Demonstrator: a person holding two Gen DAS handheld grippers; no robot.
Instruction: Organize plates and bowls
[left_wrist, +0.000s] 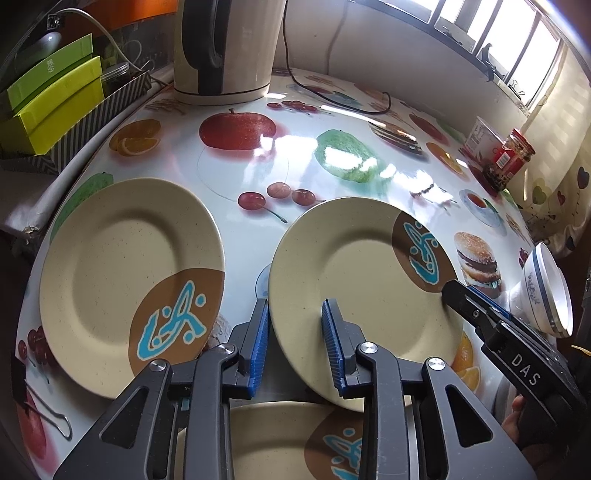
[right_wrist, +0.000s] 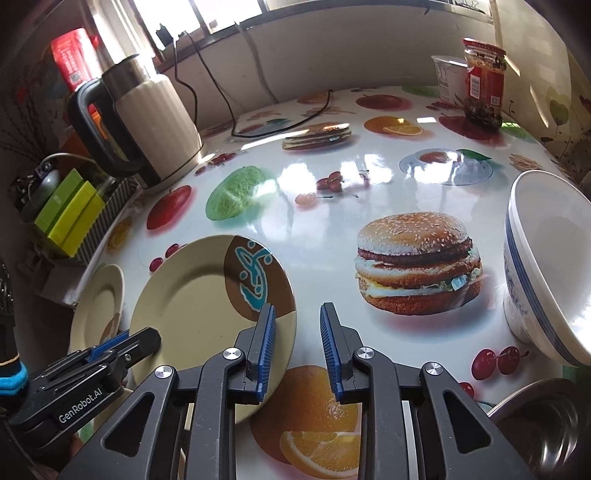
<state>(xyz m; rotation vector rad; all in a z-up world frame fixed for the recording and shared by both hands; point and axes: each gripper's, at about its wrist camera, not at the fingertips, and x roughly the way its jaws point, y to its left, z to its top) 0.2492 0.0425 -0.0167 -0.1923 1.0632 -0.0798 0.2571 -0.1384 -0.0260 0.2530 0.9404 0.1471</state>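
Status, L to R. The far-left plate (left_wrist: 125, 280) lies flat on the worktop (left_wrist: 240, 236), unstacked, its rim close to the worktop's left edge.

Left claw (left_wrist: 295, 302): jaws part-way closed, with the rim of the centre plate (left_wrist: 354, 266) in the gap. We cannot confirm pad pressure. A third plate (left_wrist: 273, 439) sits nearest the camera, and the centre plate's near rim overlaps it in view.

Right claw (right_wrist: 298, 308): also part-way closed, astride the same plate's opp. rim. Contact is again unclear.

A white bowl (right_wrist: 546, 266) stands tipped at far right, with a metal bowl (right_wrist: 539, 421) below it in the view.

We judge the task to be at an early stage: no stack is built, and three plates plus the bowls are left to group.

Clearance: the mid-worktop is open. The kettle (left_wrist: 225, 48) and its cord (left_wrist: 332, 99) bound the rear, and a jar (right_wrist: 484, 85) stands rear right. Keep lifts clear of the white bowl.
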